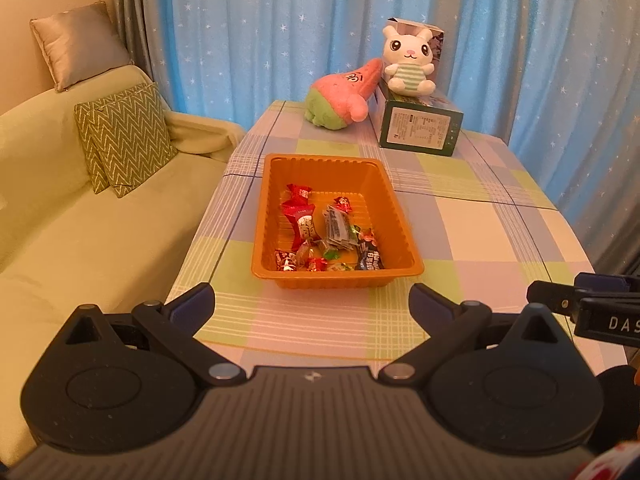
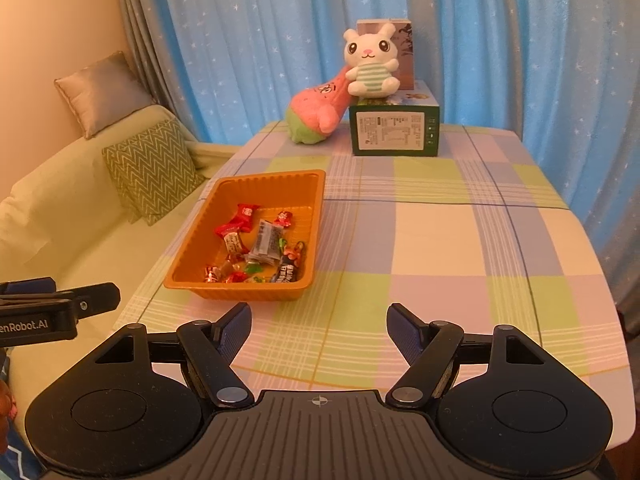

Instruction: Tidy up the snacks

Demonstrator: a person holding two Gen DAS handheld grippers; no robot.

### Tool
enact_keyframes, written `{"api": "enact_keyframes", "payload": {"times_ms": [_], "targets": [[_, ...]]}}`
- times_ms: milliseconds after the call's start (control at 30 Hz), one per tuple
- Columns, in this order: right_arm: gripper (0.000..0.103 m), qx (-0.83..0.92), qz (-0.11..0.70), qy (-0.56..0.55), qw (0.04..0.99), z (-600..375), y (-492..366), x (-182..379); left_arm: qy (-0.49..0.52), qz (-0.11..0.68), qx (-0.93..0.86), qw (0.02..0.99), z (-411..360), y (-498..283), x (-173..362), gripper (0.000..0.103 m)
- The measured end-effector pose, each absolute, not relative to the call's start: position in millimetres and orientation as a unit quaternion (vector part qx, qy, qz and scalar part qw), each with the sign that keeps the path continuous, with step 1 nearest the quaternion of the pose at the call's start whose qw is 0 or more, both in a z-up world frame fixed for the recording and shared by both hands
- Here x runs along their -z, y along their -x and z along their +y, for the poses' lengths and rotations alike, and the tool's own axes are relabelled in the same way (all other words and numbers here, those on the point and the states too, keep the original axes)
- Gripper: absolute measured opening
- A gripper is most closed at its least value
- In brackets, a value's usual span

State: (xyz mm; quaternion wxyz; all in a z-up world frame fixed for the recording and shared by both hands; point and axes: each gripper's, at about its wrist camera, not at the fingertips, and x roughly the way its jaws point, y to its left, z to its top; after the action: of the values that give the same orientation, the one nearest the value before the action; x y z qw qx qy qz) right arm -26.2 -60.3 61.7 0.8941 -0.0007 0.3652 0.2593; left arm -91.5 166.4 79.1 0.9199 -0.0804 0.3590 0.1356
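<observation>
Both claws are hanging wide open and empty over the near edge of the counter (image 2: 440, 240): the left claw (image 1: 312, 300) just short of the orange tray (image 1: 264, 216), the right claw (image 2: 319, 320) beside it. Wrapped candies (image 1: 328, 236) are lying loose in the tray's near half. They are likely handling as light, crinkly and slippery, so pinching a twisted wrapper end is looking safest; the thin plastic tray is probably flexing if lifted by its rim.
</observation>
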Motion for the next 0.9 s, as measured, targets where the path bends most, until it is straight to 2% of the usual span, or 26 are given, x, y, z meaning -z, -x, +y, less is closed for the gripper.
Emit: {"api": "enact_keyframes", "payload": {"times_ms": [900], "targets": [[0.075, -0.265, 0.371, -0.006, 0.890, -66.5, 32.5, -70.4, 0.081, 0.348, -0.126, 0.925, 150.8, 96.5, -81.7, 0.103]]}}
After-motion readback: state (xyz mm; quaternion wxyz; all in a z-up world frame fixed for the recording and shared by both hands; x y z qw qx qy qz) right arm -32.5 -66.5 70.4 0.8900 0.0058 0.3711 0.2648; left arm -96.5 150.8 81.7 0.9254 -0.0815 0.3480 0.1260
